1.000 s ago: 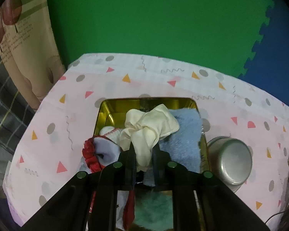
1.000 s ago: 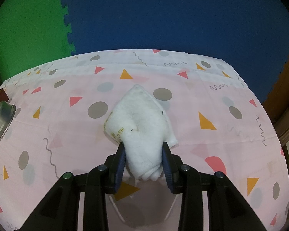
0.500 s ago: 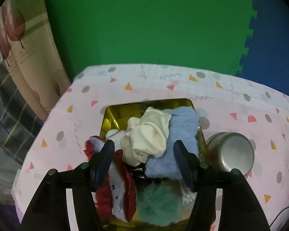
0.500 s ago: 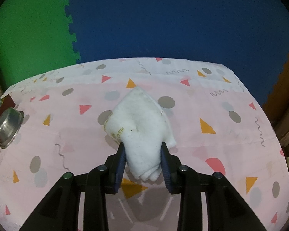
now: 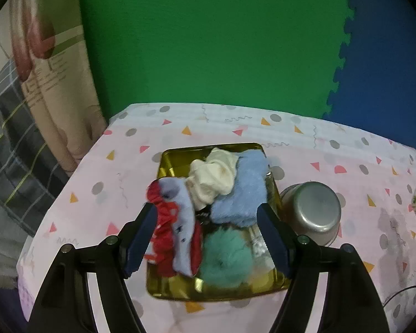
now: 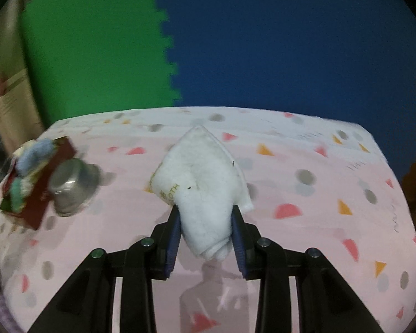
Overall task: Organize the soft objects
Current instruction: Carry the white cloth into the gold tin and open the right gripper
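Note:
A gold tin (image 5: 171, 294) on the pink patterned tablecloth holds a cream cloth (image 5: 212, 176), a light blue fluffy towel (image 5: 241, 191), a red and pale blue sock (image 5: 174, 230) and a teal pompom (image 5: 226, 258). My left gripper (image 5: 206, 222) hovers above the tin; its jaws are opening and nothing is between them. In the right wrist view my right gripper (image 6: 205, 222) is shut on a folded white towel (image 6: 201, 177), lifted off the cloth. The tin (image 6: 38, 194) appears far left there, blurred.
An upturned steel bowl (image 5: 312, 209) sits just right of the tin, also seen as the steel bowl (image 6: 69, 187). Green and blue foam mats (image 5: 208, 41) form the back wall. A printed curtain (image 5: 50, 88) hangs past the table's left edge.
My left gripper let go of the cream cloth, opened wide and drew back upward. My right gripper lifted the white towel and swung left, bringing the bowl and tin into view.

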The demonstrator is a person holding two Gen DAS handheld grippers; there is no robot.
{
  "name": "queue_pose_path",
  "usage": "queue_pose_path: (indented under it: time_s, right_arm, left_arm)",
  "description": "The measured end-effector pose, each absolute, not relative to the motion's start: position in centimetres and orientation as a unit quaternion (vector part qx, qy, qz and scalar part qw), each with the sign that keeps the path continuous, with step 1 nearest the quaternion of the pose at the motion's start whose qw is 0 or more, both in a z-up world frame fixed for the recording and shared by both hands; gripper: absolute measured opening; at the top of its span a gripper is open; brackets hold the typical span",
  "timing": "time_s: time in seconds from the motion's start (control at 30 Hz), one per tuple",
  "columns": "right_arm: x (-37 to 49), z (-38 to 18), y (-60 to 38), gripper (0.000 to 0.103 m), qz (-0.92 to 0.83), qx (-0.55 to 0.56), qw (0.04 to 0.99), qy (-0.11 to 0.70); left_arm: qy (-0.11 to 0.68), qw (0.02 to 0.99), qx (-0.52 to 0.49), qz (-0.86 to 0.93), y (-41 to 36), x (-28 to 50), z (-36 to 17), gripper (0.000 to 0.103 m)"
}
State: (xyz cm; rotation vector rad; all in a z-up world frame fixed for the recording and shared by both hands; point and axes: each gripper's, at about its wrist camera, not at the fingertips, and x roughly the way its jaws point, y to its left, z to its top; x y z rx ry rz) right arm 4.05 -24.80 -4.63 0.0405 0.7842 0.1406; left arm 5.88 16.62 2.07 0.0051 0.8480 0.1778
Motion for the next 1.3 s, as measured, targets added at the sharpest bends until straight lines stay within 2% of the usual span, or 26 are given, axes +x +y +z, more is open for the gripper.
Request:
queue_pose_path:
  time_s: [0.57, 0.97, 1.3]
  right_arm:
    - [4.5, -0.3, -6.1, 0.034, 0.263, -0.020, 0.893, 0.365]
    - [4.9, -2.2, 5.2, 0.034, 0.325, -0.059, 0.859, 0.391]
    - [6.7, -4.3, 10.2, 0.034, 0.312, -0.088, 0.855, 0.405]
  left_arm:
    - [0.403, 0.903, -0.033, 0.148, 23.3, 0.0, 2.8, 0.075]
    - [0.416, 0.891, -0.059, 0.170, 26.6, -0.7, 1.6, 0.075]
    - [0.420, 0.887, -0.058, 0.183, 27.5, -0.6, 1.0, 0.077]
